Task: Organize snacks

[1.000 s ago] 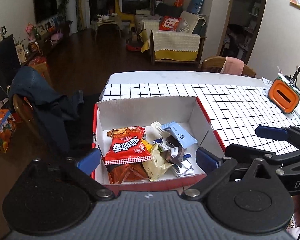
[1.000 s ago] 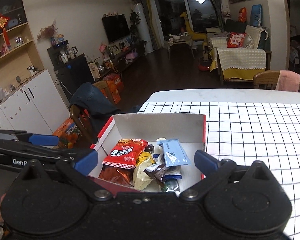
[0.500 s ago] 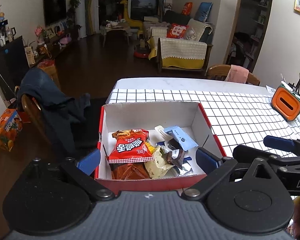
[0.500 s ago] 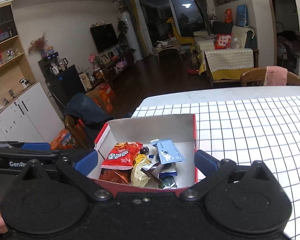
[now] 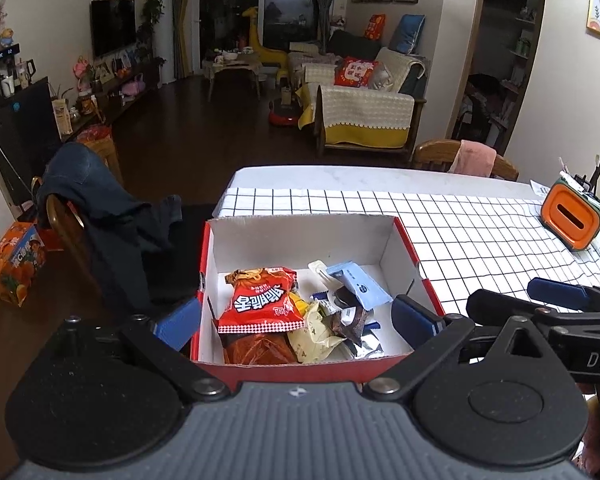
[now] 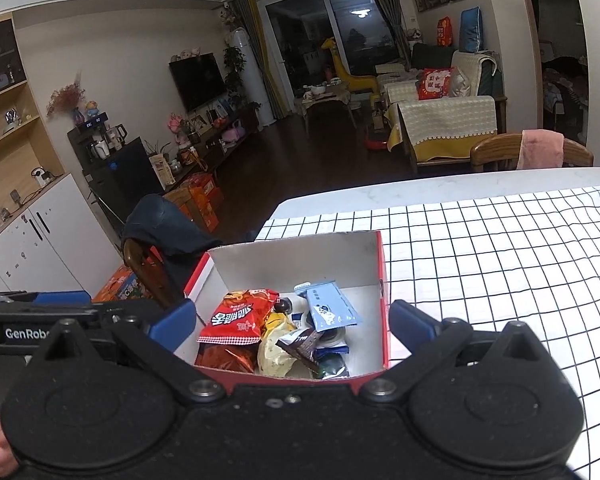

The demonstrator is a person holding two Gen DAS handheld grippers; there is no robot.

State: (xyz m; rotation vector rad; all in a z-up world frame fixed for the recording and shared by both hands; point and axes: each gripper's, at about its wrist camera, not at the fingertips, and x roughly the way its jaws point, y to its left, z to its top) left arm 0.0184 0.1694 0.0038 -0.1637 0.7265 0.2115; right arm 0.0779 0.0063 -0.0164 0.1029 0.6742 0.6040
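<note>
Your left gripper (image 5: 300, 316) hangs above the near end of the red box (image 5: 416, 264), its blue fingers (image 5: 180, 318) spread wide with nothing between them; one sits outside the box's left wall, the other over its right wall. Your right gripper (image 6: 292, 324) is spread just as wide and holds nothing, its fingers (image 6: 412, 322) framing the same box from a little further right; each tool shows at the edge of the other's view.

The box stands on the checked tablecloth (image 5: 480, 232) at the table's left corner, white inside, open at the top; the snacks lie heaped in its near half while the far half is bare white floor. A red chip bag (image 5: 262, 300) with Korean lettering lies on top at the left, resting on a darker orange-brown packet (image 5: 256, 350); a pale yellow wrapper (image 5: 316, 332) sits beside them in the middle; a light blue sachet (image 5: 358, 282) lies tilted toward the right, with dark and silver wrappers (image 5: 356, 326) jumbled below it.

An orange holder (image 5: 570, 218) stands well apart on the cloth's far right; a chair draped with a dark jacket (image 5: 100, 216) stands just left of the table.
</note>
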